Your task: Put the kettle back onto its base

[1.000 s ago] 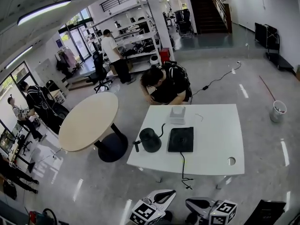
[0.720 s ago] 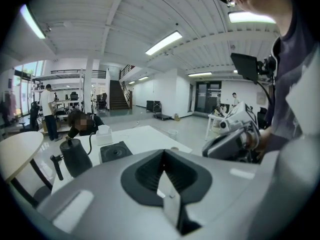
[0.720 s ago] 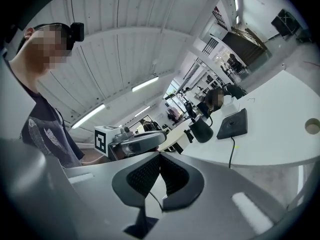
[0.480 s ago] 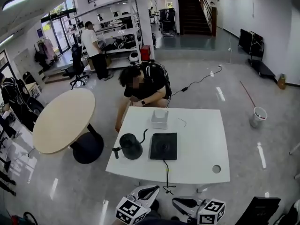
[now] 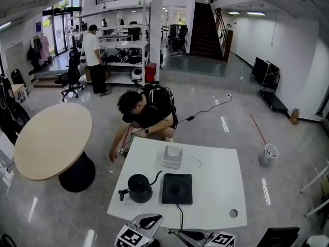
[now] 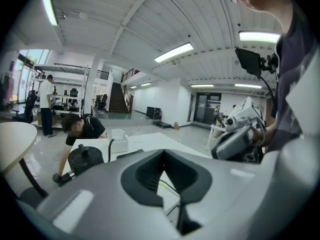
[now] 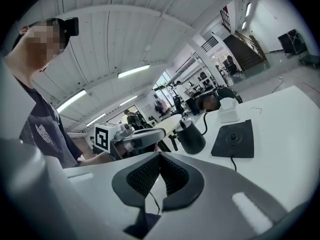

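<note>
The black gooseneck kettle [image 5: 140,188] stands on the white counter [image 5: 216,189], just left of the flat black square base [image 5: 177,188] and not on it, with its spout towards the base and its handle pointing away to the left. The task looks not yet begun: the grasp, the lift and the setting down are all left. The left claw [image 6: 165,179] is closed on nothing, near the counter's front edge and apart from the kettle. The right claw [image 7: 157,176] seems closed and empty too, though its tips are hard to read.
</note>
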